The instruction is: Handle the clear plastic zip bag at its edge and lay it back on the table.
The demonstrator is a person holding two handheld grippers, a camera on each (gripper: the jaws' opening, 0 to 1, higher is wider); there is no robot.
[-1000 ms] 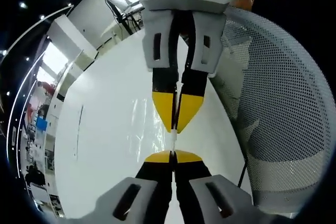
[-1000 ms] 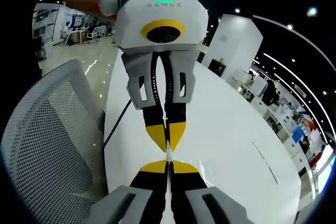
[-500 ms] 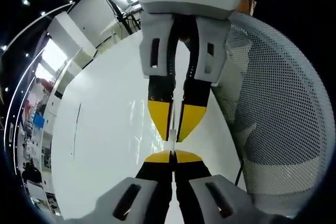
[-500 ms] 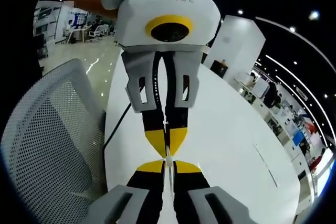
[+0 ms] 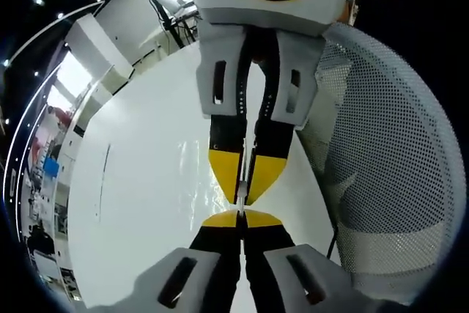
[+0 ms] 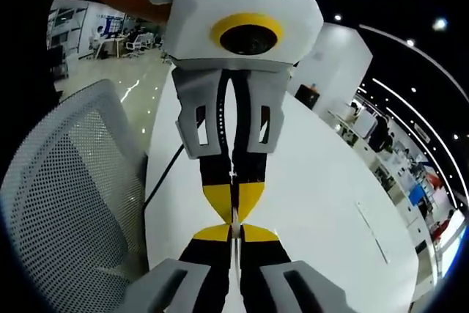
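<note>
The clear plastic zip bag [image 5: 196,172] hangs over the white table [image 5: 132,181], showing as faint glints. Its edge runs as a thin white strip [image 6: 234,218] between the two grippers, which face each other tip to tip. My left gripper [image 5: 240,218] rises from the bottom of the left gripper view, its yellow-tipped jaws shut on that edge. My right gripper [image 5: 242,194] comes down from the top there, also pinched on the strip. In the right gripper view, my right gripper [image 6: 233,234] is at the bottom and my left gripper [image 6: 233,207] is above it.
A grey mesh office chair [image 5: 388,144] stands close beside the table's edge, seen too as the chair back [image 6: 66,181]. A dark cable [image 6: 165,170] runs down the table side. Office desks and people lie far behind.
The two grippers have drawn closer together along the bag's edge, and the gap between their yellow tips has nearly closed. Both stay pinched on the bag.
</note>
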